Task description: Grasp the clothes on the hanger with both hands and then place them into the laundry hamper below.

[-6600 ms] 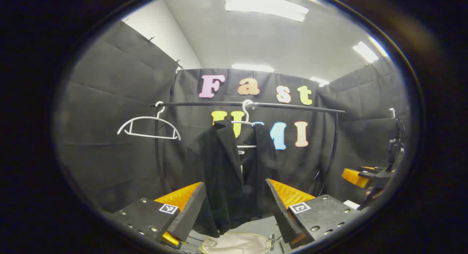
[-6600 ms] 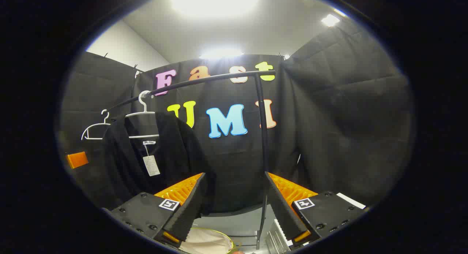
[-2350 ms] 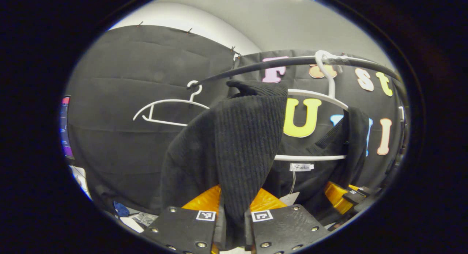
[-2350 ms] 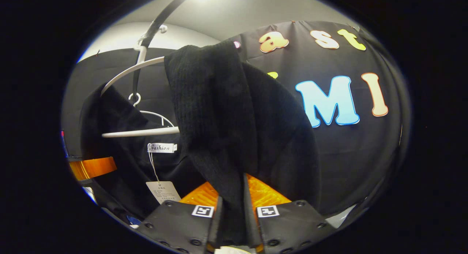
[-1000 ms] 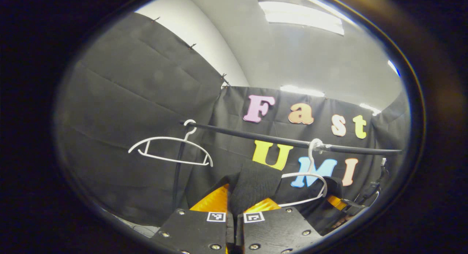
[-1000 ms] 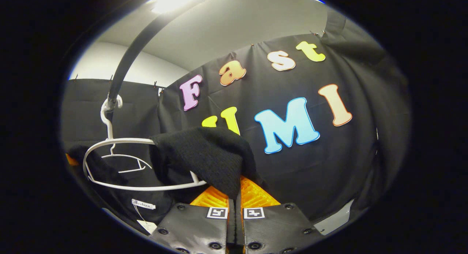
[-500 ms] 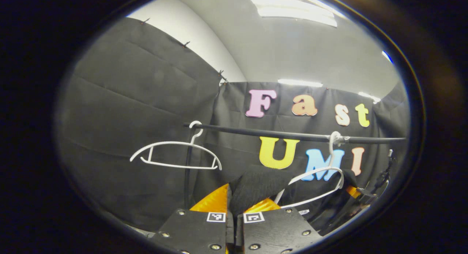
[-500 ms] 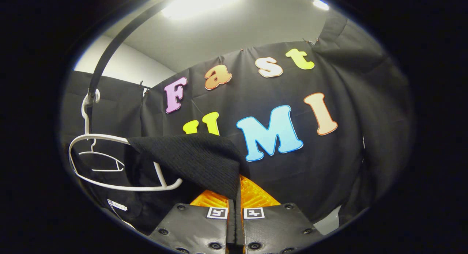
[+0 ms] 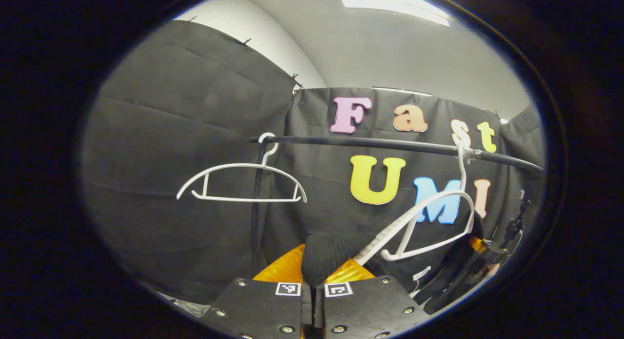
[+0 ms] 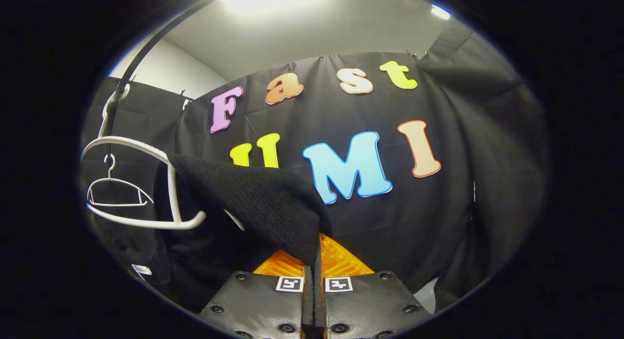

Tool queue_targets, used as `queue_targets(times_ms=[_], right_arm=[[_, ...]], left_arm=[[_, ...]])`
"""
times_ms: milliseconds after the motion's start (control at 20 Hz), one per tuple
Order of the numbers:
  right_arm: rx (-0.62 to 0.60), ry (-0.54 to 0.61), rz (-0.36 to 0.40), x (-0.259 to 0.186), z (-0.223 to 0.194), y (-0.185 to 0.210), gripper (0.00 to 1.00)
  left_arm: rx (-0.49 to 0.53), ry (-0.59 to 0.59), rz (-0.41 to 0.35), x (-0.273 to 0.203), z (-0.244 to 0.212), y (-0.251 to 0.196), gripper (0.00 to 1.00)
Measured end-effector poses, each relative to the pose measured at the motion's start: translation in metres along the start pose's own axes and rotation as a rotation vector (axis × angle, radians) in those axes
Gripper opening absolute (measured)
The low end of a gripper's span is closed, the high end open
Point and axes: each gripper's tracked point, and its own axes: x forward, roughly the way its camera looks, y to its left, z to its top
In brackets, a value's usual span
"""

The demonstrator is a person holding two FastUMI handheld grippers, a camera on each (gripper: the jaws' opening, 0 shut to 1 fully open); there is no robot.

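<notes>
Two grippers, left (image 9: 312, 280) and right (image 10: 312, 273), have jaws clenched on our black cardigan (image 10: 253, 202). It trails below the tilted hanger (image 9: 419, 227), one shoulder apparently touching it; we judge downward frees it.

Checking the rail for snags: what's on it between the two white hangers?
In the left gripper view, the rail runs bare between the empty hanger and the tilted hanger.

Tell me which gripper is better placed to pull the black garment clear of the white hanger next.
Probably the left gripper. Both are shut on the black knit garment, but in the left gripper view the cloth it holds sits at the low tip of the tilted white hanger; at the right gripper, the shoulder looks draped over the arm.
</notes>
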Motion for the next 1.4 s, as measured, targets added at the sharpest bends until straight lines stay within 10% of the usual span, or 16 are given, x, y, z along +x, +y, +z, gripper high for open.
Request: queue_targets(times_ms=[950,1400], right_arm=[[-0.028,0.183,0.116,-0.046,-0.088,-0.009,0.00],[-0.070,0.300,-0.043,-0.165,-0.115,-0.029,0.02]], left_arm=[[0.014,0.271,0.120,-0.033,-0.136,-0.015,0.02],[0.136,0.404,-0.160,-0.076,-0.182,-0.055,0.03]])
